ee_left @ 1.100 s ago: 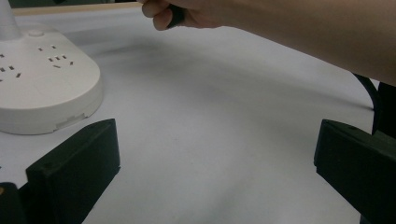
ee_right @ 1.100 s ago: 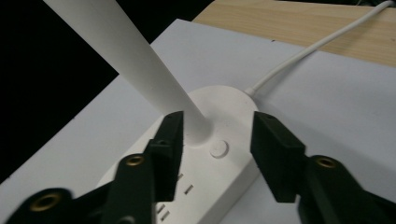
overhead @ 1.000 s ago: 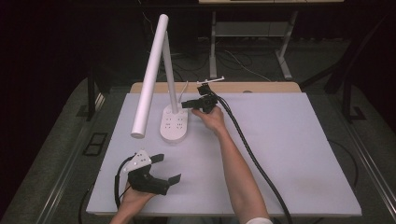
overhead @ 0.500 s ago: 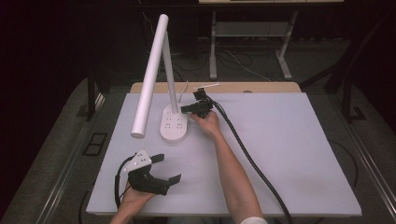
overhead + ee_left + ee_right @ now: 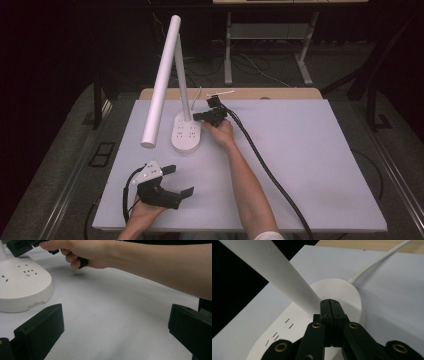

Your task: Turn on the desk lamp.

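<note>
Nearest, well short of the lamp base (image 5: 187, 134), the left gripper (image 5: 172, 181) rests low on the bench (image 5: 310, 160) with fingers (image 5: 40, 332) spread wide and empty. Farther, the right gripper (image 5: 196, 117) sits over the base's back edge beside the stem, fingers (image 5: 327, 315) pressed together, hiding whatever lies beneath their tips. Beyond the base, its white cord (image 5: 379, 260) runs out of frame.

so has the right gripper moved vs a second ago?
Yes. In the high view the right gripper has crept left, closing on the lamp base and its stem; its jaws are shut above the base.
</note>
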`<state>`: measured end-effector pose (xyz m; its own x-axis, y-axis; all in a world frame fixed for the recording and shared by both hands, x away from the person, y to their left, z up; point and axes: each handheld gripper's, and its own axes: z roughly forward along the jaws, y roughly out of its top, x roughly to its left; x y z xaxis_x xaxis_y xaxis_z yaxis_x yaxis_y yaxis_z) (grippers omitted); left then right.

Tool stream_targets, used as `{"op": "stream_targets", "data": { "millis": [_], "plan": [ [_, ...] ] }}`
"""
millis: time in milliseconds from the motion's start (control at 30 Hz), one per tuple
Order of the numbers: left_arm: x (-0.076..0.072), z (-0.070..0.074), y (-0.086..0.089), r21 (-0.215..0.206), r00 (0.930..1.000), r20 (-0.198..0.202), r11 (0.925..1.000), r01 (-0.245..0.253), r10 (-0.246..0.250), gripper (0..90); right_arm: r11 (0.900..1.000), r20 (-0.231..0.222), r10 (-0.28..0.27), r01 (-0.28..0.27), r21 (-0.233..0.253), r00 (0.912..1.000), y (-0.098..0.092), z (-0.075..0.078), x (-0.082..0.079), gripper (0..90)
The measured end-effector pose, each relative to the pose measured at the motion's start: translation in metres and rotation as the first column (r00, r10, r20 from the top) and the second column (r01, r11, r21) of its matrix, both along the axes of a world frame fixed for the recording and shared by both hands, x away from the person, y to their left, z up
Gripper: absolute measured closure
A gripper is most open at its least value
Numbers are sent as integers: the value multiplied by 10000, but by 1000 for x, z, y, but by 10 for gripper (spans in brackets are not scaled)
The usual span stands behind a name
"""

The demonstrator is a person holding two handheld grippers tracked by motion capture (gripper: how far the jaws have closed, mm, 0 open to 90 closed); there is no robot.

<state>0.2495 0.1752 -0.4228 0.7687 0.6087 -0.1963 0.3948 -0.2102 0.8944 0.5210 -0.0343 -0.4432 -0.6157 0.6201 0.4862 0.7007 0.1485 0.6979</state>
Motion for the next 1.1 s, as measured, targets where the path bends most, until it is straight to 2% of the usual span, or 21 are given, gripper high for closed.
{"op": "stream_targets", "data": {
  "millis": [100, 600, 700, 733, 1100],
  "plan": [
    [0, 0, 0, -13, 10000, 14, 10000, -29, 29, 0, 9997, 238, 65, -60, -225, 9997, 2, 0, -1, 900],
    [1, 0, 0, 5, 10000, 38, 10000, 17, -17, 0, 9985, 288, -147, 162, -518, 9995, 1, 5, -4, 897],
    [1, 0, 0, -11, 10000, 30, 10000, -20, 20, 0, 9987, 310, -40, 55, -499, 9995, -2, 10, -5, 897],
    [1, 0, 0, -28, 10000, 29, 10000, -36, 36, 0, 9980, 462, 117, -88, -631, 9989, -4, 14, -6, 897],
    [1, 0, 0, 16, 10000, 27, 10000, -11, 11, 0, 9913, 789, 706, -611, -1163, 9944, -16, 40, -14, 897]
  ]
}}
